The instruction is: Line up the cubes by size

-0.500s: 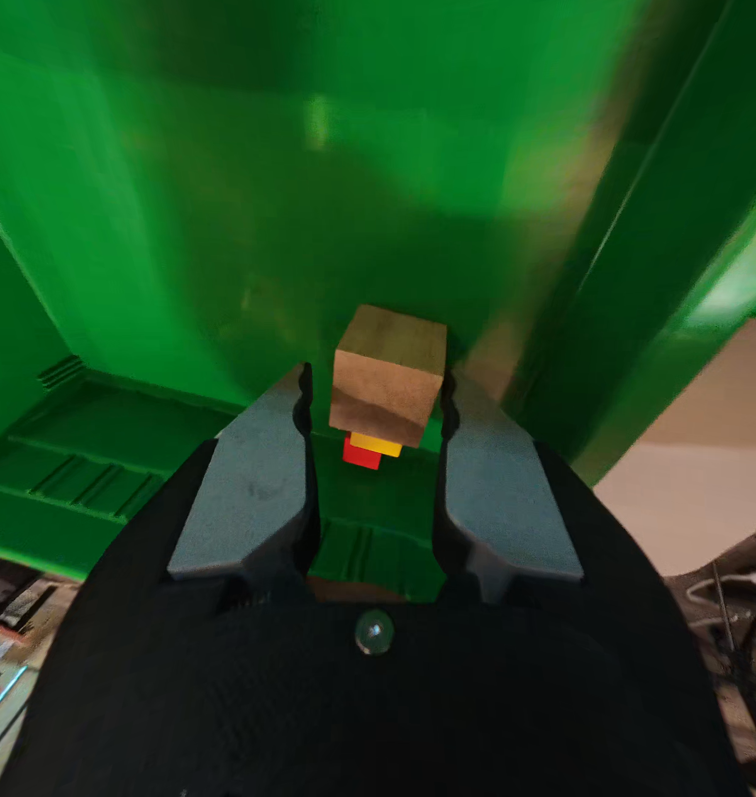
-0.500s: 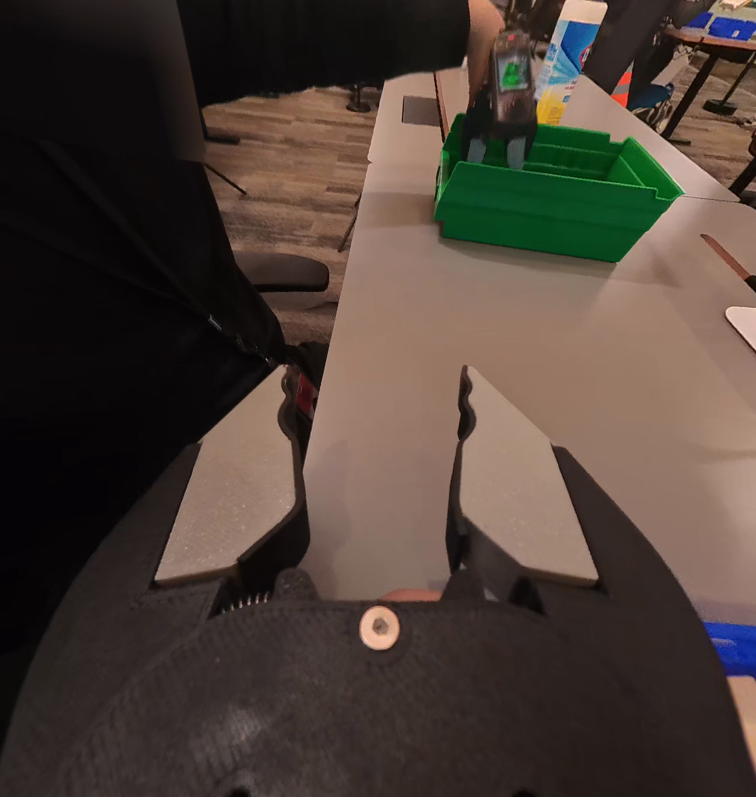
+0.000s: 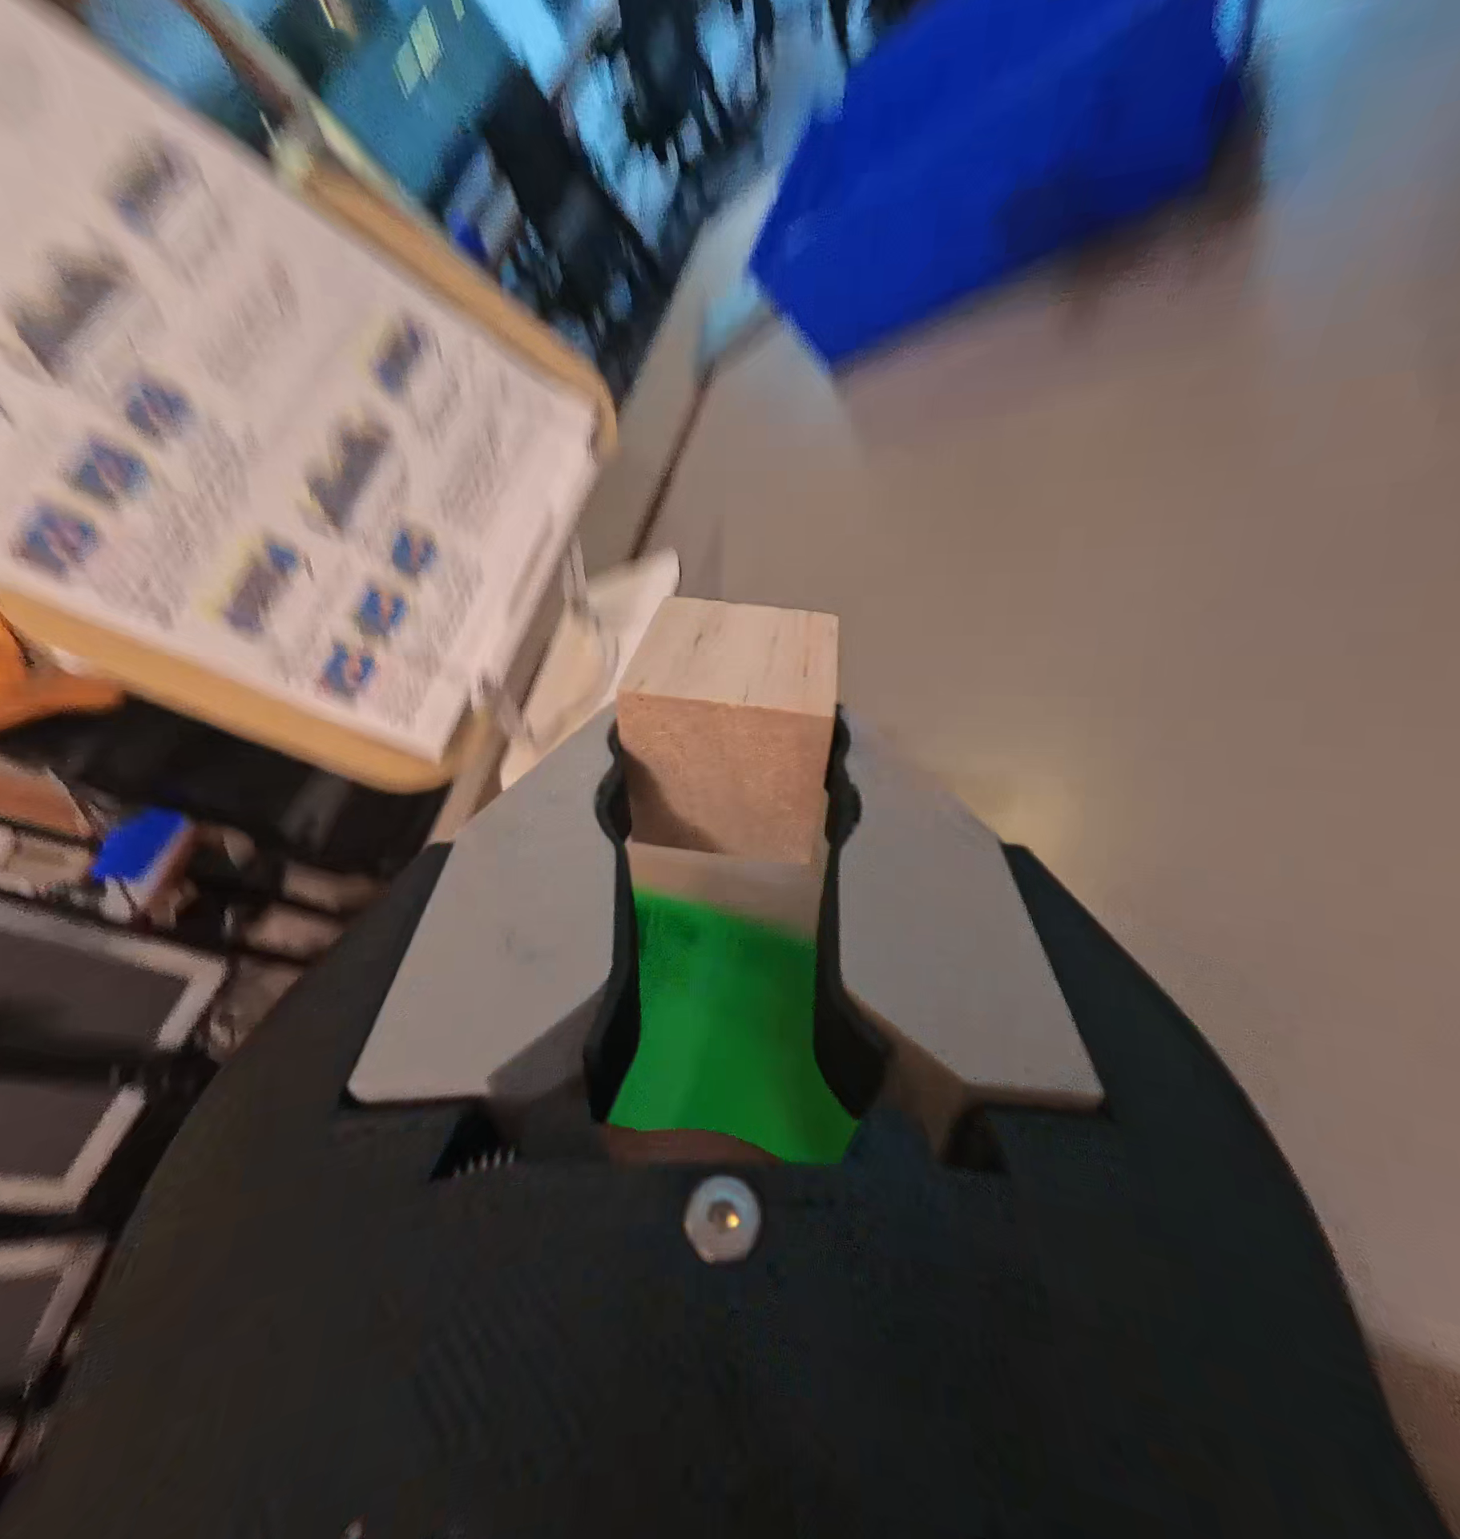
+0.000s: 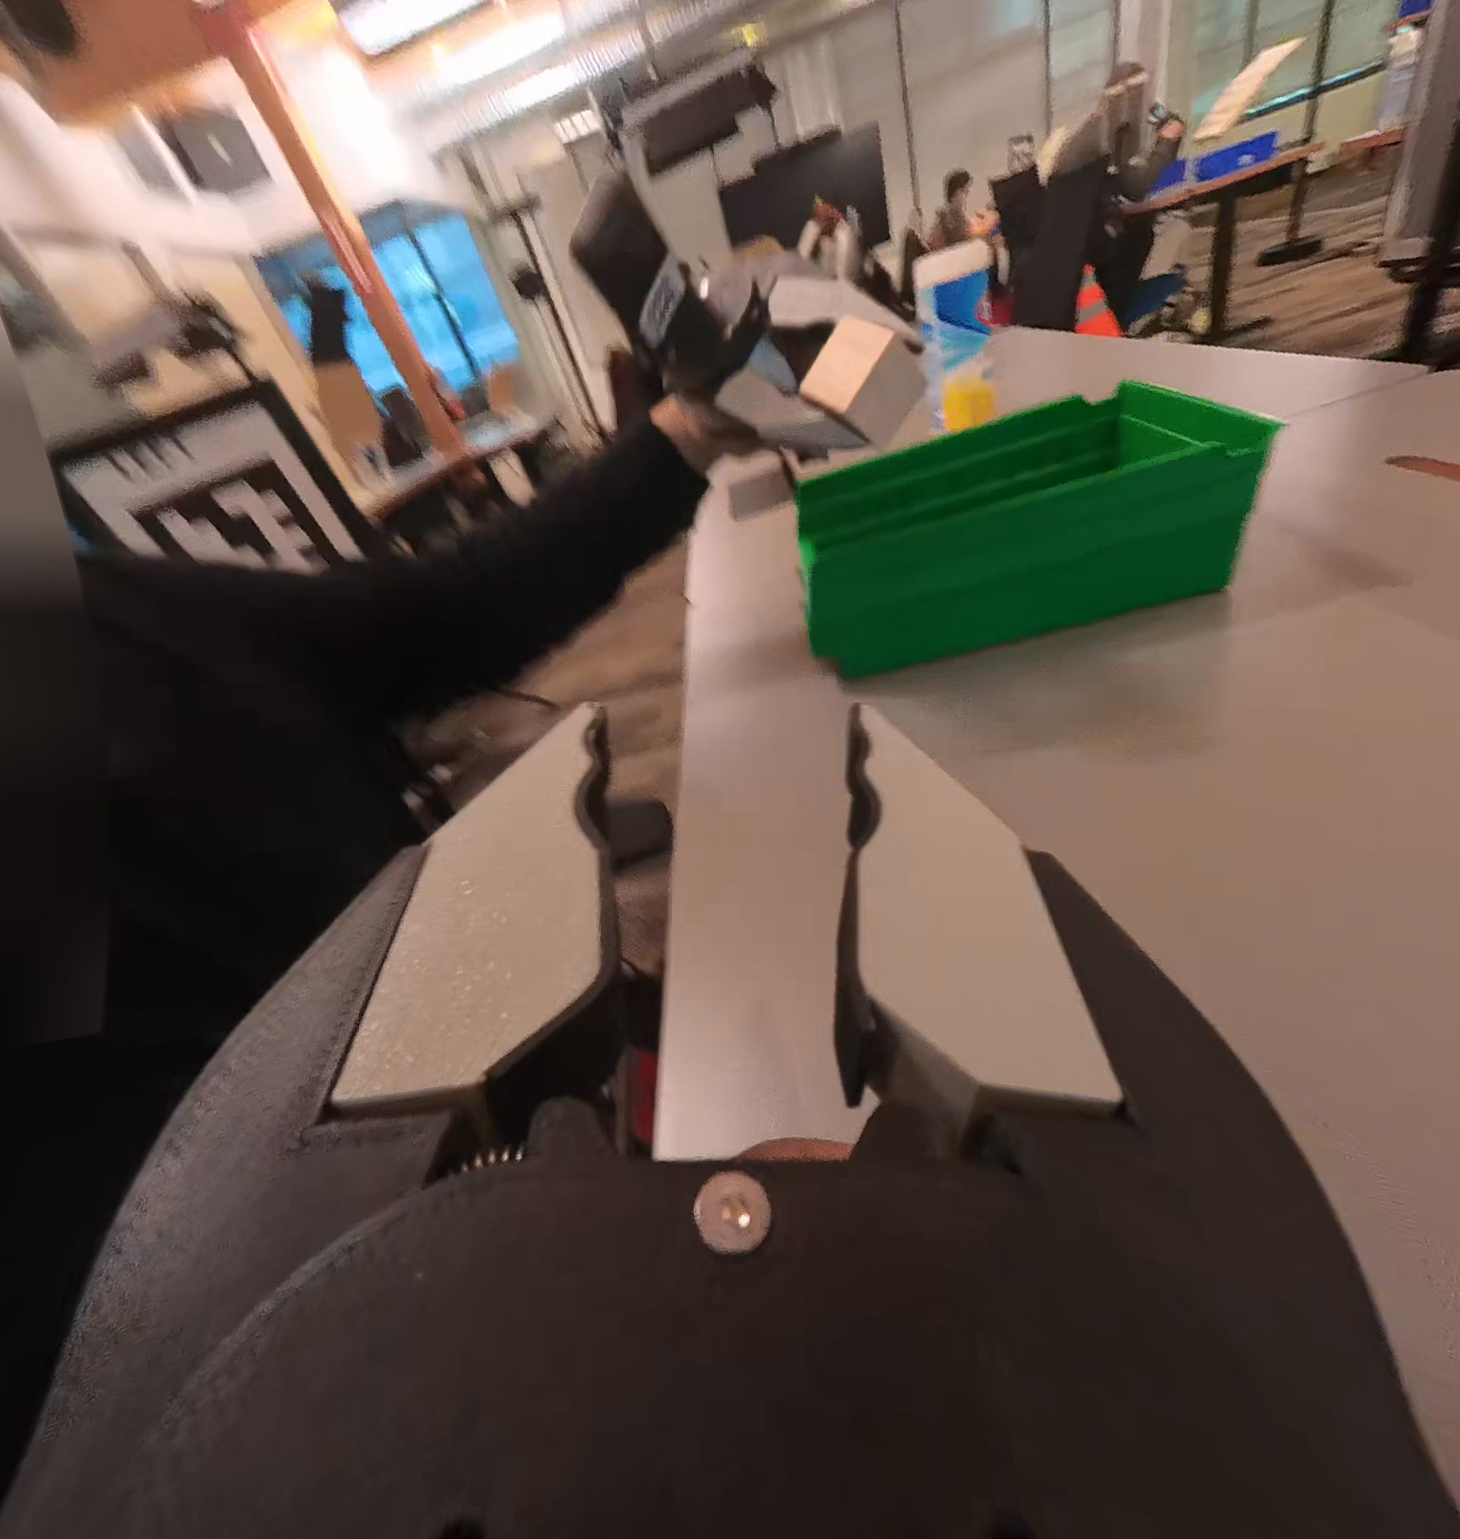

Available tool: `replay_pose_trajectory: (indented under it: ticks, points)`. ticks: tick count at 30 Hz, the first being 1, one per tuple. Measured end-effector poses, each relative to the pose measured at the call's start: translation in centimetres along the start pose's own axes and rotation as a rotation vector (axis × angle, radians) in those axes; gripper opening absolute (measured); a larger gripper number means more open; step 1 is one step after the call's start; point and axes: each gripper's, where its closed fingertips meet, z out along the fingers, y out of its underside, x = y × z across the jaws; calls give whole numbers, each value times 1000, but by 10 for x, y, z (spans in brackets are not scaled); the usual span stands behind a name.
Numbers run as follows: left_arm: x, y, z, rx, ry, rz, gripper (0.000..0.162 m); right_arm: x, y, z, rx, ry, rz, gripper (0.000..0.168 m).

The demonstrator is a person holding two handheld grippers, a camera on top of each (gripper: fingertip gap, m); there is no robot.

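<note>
Wooden cube (image 3: 731, 737) sits pinched in your left hand-held gripper (image 3: 725, 779), lifted above the green bin (image 4: 1035, 533), while your right hand-held gripper (image 4: 722, 779) hangs spread and empty; next, set it on the grey surface (image 4: 1168, 791).

cube (image 3: 731, 716): pale wood | bin (image 4: 1018, 550): green | table (image 4: 1209, 791): grey

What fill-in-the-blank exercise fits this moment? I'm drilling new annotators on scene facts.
1. The left claw is shut on a ____ cube.
2. The bin on the grey table is coloured ____.
3. The right claw is open and holds ____.

Missing words: wooden; green; nothing
</note>
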Motion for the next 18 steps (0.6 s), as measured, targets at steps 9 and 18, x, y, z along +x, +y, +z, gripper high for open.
replay_pose_trajectory:
  ticks: [9, 18]
  points:
    - [91, -124, 56, 305, 42, 184, 44, 3, -27, 90, 42, -132, 212, 72]
    - [108, -124, 85, 297, 60, 159, 43, 8, -16, 86, 49, -216, 369, 42]
